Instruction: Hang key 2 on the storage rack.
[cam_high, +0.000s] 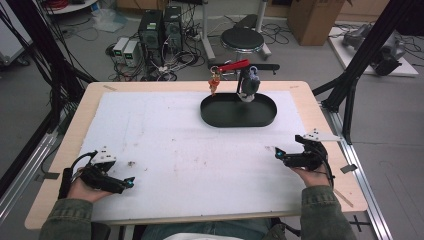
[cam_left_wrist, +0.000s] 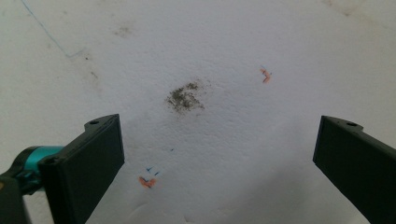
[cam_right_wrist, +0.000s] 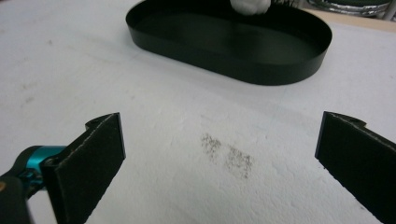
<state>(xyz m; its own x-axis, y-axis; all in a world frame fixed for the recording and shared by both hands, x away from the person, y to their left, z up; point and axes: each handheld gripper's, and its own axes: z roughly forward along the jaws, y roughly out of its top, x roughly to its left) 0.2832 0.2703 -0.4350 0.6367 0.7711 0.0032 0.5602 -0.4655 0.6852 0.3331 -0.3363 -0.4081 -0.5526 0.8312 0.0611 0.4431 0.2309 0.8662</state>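
High view: black oval tray (cam_high: 239, 111) sits at the table's far middle, well apart from both grippers. Left gripper (cam_high: 129, 183) and right gripper (cam_high: 278, 152) rest near the front corners, jaws spread wide, holding nothing. White foam sheet (cam_high: 175, 150) covers the wooden table (cam_high: 95, 92); stool (cam_high: 242, 39) and computer towers (cam_high: 160, 27) stand on the floor behind. Right gripper view adds a white object (cam_right_wrist: 250, 5) at the tray's far rim. Left gripper view catches a dirt smudge (cam_left_wrist: 185, 97) and orange marks (cam_left_wrist: 147, 182).

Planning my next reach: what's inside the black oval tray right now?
The black oval tray has a bare dark floor, plus one white rounded object at its far rim. The frame's top edge cuts that object off, so its upper part stays unseen.
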